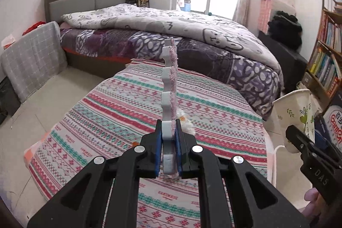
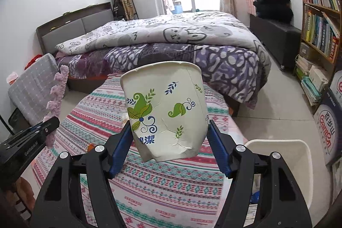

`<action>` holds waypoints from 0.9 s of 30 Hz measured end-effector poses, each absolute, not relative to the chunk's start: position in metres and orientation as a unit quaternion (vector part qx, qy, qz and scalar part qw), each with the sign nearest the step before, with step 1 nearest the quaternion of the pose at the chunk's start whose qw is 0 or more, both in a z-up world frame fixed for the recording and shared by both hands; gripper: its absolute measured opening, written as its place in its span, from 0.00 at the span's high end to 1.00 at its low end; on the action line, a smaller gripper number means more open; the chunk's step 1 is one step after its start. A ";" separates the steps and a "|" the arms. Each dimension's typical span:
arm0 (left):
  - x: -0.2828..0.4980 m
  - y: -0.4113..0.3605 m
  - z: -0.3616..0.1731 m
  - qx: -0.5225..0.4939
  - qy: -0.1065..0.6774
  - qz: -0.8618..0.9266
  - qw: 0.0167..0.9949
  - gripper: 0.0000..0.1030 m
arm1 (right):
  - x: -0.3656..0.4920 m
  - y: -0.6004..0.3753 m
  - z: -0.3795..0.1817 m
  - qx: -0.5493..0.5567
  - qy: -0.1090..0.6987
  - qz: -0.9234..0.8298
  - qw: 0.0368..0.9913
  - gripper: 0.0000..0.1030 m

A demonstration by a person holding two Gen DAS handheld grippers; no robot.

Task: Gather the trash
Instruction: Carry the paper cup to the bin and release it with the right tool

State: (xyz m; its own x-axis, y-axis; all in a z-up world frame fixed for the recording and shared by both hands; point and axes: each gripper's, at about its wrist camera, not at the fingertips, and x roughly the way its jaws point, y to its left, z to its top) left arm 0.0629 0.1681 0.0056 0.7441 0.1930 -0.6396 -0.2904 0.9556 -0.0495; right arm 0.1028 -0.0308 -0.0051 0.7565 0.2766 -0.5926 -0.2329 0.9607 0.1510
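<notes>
Left gripper pinches a scalloped foam strip, white-backed with pink fuzz, held upright above the patterned table cloth. Right gripper clamps a crumpled paper cup, leaf-printed and dented at its base. Judged step: carrying both items to disposal. Next: bring each over the white bin, near right, then release.

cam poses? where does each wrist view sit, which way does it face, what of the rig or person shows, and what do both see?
Left wrist: on the left gripper, facing across the patterned table to the bed; its jaws clamp a pink-and-white foam strip; right gripper at right edge.
Right wrist: on the right gripper, same heading; jaws hold a crumpled paper cup; white bin lower right.
Shared: table, bed, cup, strip.
</notes>
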 end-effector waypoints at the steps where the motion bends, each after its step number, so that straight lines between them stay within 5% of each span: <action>1: 0.064 0.164 0.005 -0.071 0.334 0.127 0.931 0.89 | 0.103 -0.035 -0.005 0.035 0.321 0.133 0.937 0.36; 27: 0.089 0.045 -0.012 -0.007 0.348 0.003 0.937 0.89 | 0.107 -0.172 -0.001 0.107 0.329 -0.003 0.938 0.34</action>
State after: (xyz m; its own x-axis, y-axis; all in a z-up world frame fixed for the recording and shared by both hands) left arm 0.0889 0.0448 -0.0115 0.7577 0.0012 -0.6526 -0.0113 0.9999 -0.0113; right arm 0.1072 -0.1721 -0.0014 0.7833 0.0652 -0.6183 0.0756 0.9771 0.1989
